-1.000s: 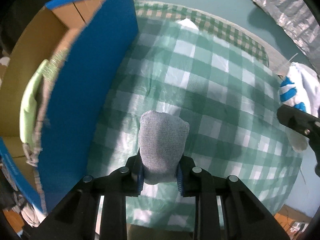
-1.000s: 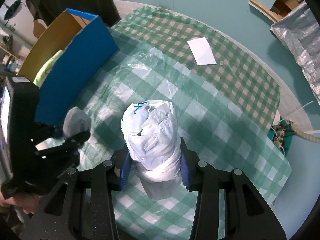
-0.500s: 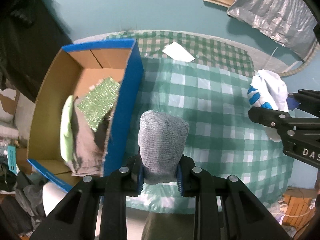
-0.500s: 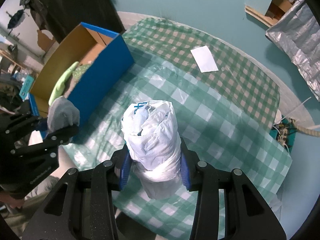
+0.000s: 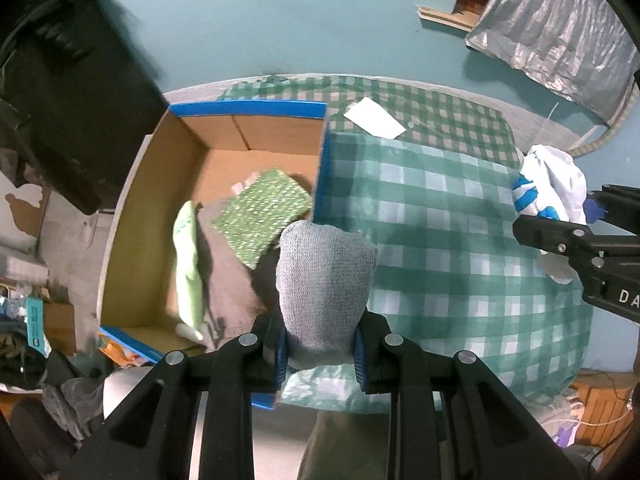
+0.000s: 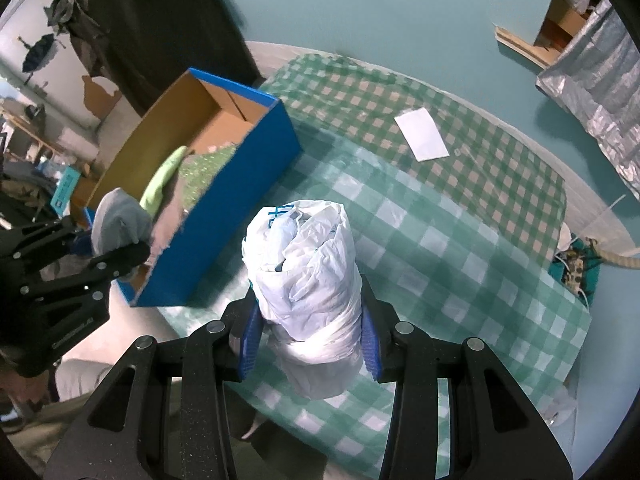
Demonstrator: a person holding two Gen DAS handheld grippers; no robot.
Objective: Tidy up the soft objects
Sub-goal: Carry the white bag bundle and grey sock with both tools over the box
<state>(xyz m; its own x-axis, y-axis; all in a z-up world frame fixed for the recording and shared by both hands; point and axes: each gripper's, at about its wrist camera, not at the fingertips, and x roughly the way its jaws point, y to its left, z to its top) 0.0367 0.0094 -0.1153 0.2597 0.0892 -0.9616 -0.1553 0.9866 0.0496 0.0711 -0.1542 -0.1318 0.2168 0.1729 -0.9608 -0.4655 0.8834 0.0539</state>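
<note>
Two soft items are in the air at once: the left gripper (image 5: pixel 320 354) is clenched on a grey knitted bundle (image 5: pixel 325 288), low in the centre of the left wrist view, and the right gripper (image 6: pixel 308 342) is clenched on a rolled white plastic bag (image 6: pixel 306 284), centre of the right wrist view. Each bundle bulges out beyond its blue pads, so both grips look firm for now. The blue cardboard box (image 5: pixel 322 168) sits at the left of the left wrist view, open, already holding a green sparkly pad (image 5: pixel 262 216), a lime cloth (image 5: pixel 188 264) and a brownish-grey cloth (image 5: pixel 230 280). The grey bundle hangs roughly over the box's near right wall, not clearly inside its opening. Likely trouble: if the fingers release there, the bundle could land on the wall's edge and roll onto the green checked tablecloth (image 5: pixel 440 240) or off the table edge at the bottom of the frame. The slick plastic bag may slide out of its pads when tilted, or unroll on landing. With both grippers heading to one box, they could also knock together.
</note>
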